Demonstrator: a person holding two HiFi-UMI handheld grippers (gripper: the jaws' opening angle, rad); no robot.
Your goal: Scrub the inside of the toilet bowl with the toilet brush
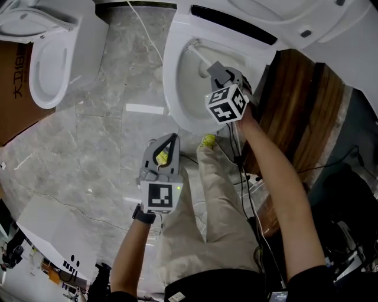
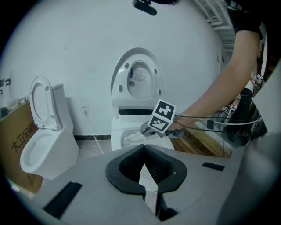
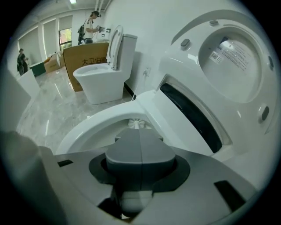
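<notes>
Found the toilet bowl [image 1: 171, 88] open, with its lid [image 1: 266, 15] tipped up behind it. Saw the right gripper [image 1: 217, 72] above the bowl's right-hand rim, with the jaws pressed together on the white handle of the toilet brush [image 1: 198, 56]. Traced that handle slanting from the jaws down into the bowl toward its back. Made out the bristle head [image 3: 137, 123] just past the jaw tips in the right gripper view, inside the bowl and below its rim; could not tell whether touching the porcelain or hanging just off it. Noted the handle's rounded end poking out behind the jaws in the same view.

Found the left gripper [image 1: 170, 141] in front of the bowl, apart from it and clear of its rim, above the grey marble floor [image 1: 88, 153] and pointing toward the bowl. Read its jaws as closed tip to tip with nothing held, leaving only a narrow gap lower down between the pads [image 2: 164, 169].

Spotted a second toilet [image 1: 50, 65] to the left of the bowl, seat up, with a brown cardboard box [image 1: 15, 88] farther left again. Saw a dark wooden panel [image 1: 301, 112] just to the right of the bowl. Saw the person's trouser leg [image 1: 218, 212] and a yellow shoe [image 1: 208, 140] on the floor right in front of the bowl.
</notes>
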